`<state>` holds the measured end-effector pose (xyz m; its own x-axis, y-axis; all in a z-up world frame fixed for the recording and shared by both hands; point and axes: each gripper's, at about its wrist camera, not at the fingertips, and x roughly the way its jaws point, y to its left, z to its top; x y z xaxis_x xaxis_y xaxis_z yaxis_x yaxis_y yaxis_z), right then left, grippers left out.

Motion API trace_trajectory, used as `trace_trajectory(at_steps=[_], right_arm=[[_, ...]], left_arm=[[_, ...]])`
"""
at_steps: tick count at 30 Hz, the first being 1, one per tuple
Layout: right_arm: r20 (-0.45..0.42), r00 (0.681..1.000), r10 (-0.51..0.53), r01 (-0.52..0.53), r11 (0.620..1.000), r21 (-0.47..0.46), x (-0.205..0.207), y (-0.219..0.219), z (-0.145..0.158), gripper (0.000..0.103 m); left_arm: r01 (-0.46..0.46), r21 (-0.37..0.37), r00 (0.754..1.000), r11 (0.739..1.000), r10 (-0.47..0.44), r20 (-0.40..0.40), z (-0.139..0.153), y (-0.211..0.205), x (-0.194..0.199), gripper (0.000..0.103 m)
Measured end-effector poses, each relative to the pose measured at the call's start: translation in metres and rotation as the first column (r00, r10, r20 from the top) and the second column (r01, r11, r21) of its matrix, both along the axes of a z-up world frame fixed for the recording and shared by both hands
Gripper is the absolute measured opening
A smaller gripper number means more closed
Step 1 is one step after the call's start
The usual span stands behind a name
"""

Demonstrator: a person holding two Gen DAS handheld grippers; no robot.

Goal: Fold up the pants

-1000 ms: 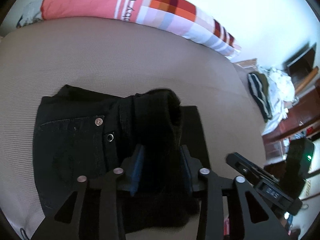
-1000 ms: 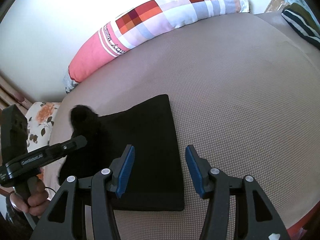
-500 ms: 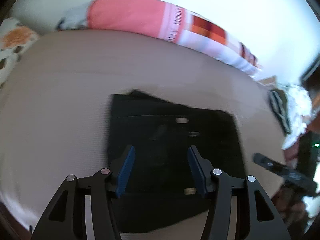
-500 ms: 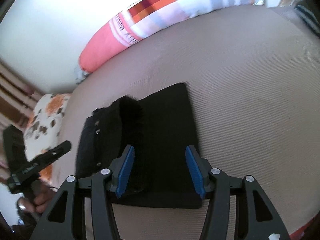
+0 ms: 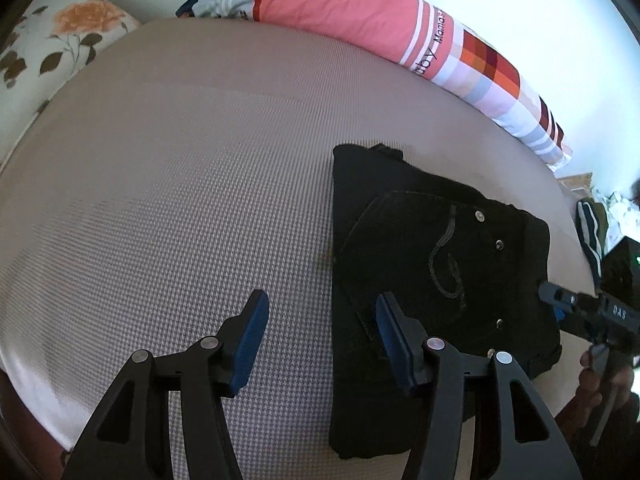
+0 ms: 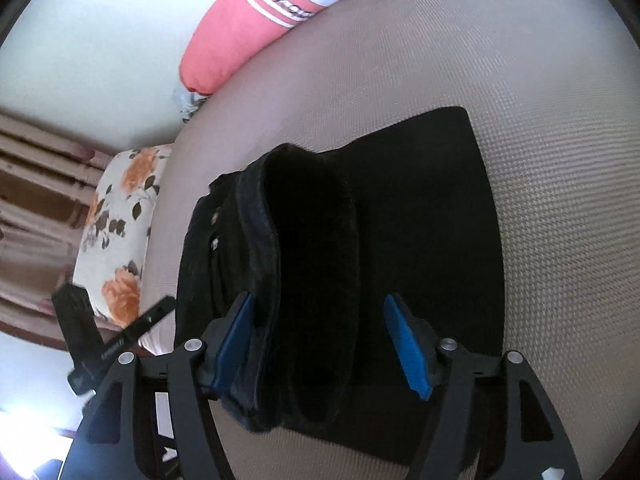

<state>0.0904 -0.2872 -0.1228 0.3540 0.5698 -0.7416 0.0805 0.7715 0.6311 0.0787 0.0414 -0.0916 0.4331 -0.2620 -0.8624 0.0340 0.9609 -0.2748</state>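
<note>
While the black pants [image 5: 436, 280] lie folded into a compact stack on the beige bed cover [image 5: 180, 208], your left gripper [image 5: 320, 332] is wide open and holds nothing; its left finger is over bare cover and its right finger is over the left edge of the stack. In this view the back pocket [image 5: 448, 256] with curved stitching and small metal rivets faces up. Your right gripper [image 6: 326, 340] is also spread wide, with the blue pads [image 6: 406, 348] on each side of a raised fold of the dark cloth; the left pad is touching or almost touching the fold, but the fingers do not squeeze it, so nothing is held. In the right wrist view the pants [image 6: 360, 248] occupy the near middle of the bed, with a flat layer spreading to the right below the raised fold. A long pink and checkered bolster pillow [image 5: 400, 40] lies along the far edge of the bed by the white wall, and a floral pillow [image 5: 52, 44] is at the far left corner. At the right side, past the bed, you see some striped clothing [image 5: 590, 228].
</note>
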Motion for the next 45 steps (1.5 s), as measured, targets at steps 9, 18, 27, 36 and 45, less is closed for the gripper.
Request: trace_trajectory(at_steps=[9, 18, 27, 36, 45], right_arm=[[0.043, 0.999, 0.009, -0.011, 0.999, 0.041, 0.026, 0.007, -0.007, 0.042], [0.069, 0.997, 0.031, -0.032, 0.999, 0.013, 0.033, 0.017, 0.0, 0.021], [0.157, 0.986, 0.047, -0.037, 0.997, -0.066, 0.016, 0.032, 0.059, 0.01], [0.23, 0.973, -0.011, 0.036, 0.994, -0.104, 0.001, 0.006, 0.098, 0.009], [0.064, 0.983, -0.171, 0.181, 0.963, -0.201, -0.003, -0.054, 0.019, 0.01]], left_arm=[[0.012, 0.007, 1.0, 1.0, -0.012, -0.012, -0.008, -0.007, 0.003, 0.06], [0.015, 0.055, 1.0, 0.998, -0.015, -0.011, -0.008, -0.019, 0.008, 0.06], [0.042, 0.091, 0.999, 0.995, -0.043, 0.011, 0.003, -0.03, 0.011, 0.06], [0.077, 0.112, 0.994, 0.991, -0.085, 0.068, 0.022, -0.049, 0.022, 0.06], [0.14, 0.163, 0.986, 0.977, -0.152, 0.069, 0.015, -0.077, 0.033, 0.06]])
